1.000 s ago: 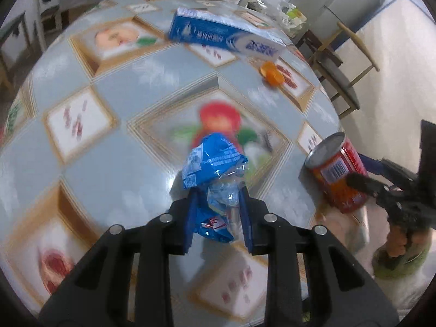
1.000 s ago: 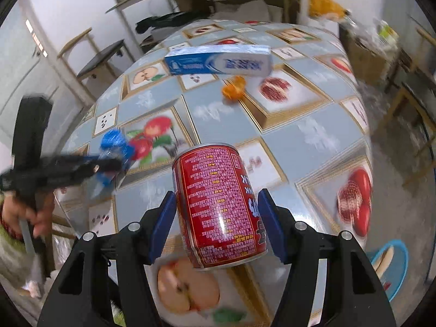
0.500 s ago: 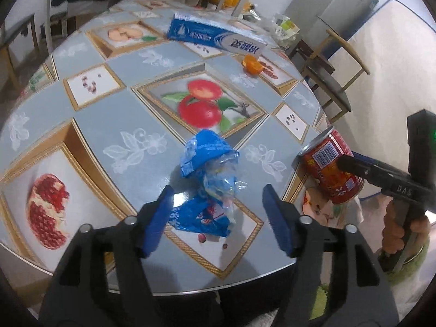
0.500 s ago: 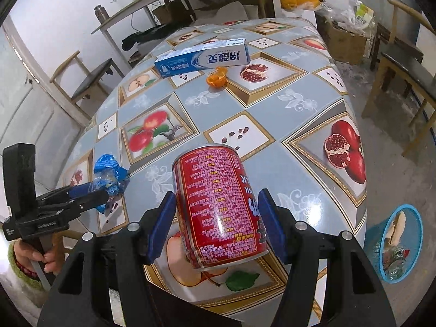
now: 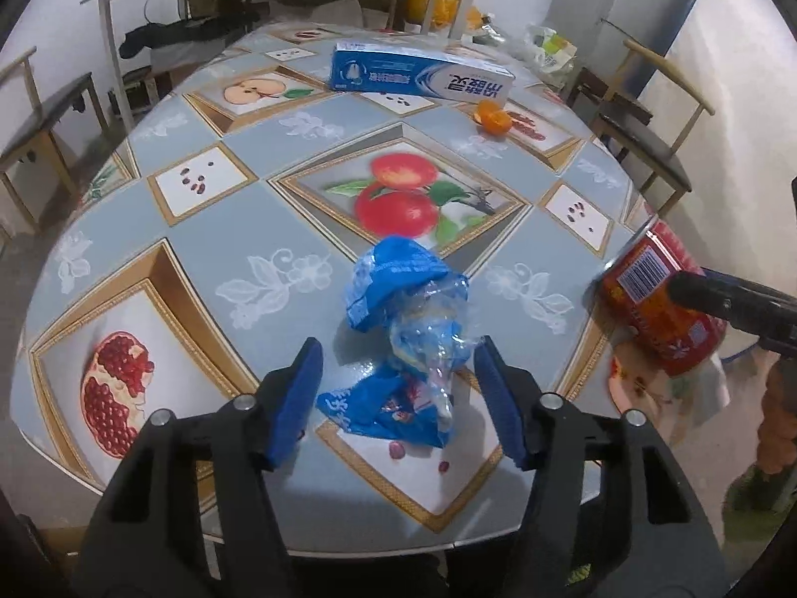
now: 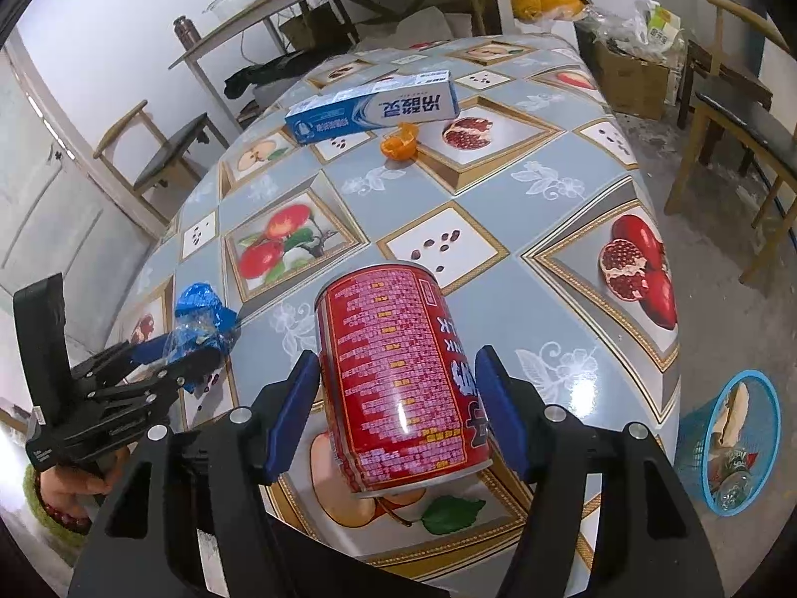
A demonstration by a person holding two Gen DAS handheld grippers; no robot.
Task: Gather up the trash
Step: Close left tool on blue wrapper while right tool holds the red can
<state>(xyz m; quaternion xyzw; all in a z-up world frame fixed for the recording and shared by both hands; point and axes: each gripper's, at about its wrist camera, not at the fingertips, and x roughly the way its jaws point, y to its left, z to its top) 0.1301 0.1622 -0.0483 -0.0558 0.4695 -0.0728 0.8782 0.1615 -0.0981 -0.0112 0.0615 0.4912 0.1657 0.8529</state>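
A crumpled blue and clear plastic wrapper [image 5: 398, 289] lies on the fruit-patterned table [image 5: 279, 189] near its front edge. My left gripper [image 5: 398, 349] straddles the wrapper's near end. Its jaws are closing, and both blue pads stand clear of the plastic. In the right wrist view the wrapper [image 6: 199, 309] shows at the tips of the left gripper [image 6: 189, 354]. My right gripper [image 6: 398, 354] is shut on a red drink can [image 6: 398, 378], tilted above the table's near edge. Its jaws are opening slightly while the pads still touch the can. The can [image 5: 657, 299] also shows at the right of the left wrist view.
A blue toothpaste box [image 5: 423, 77] and an orange peel [image 5: 493, 117] lie at the table's far side. A blue basket [image 6: 737, 433] holding trash stands on the floor to the right. Wooden chairs [image 6: 737, 114] flank the table. A person's hand [image 6: 65, 488] holds the left gripper.
The left jaws have let go of the wrapper and spread wide, then drawn in a little. The wrapper now rests on the table. The can stays in the right gripper.
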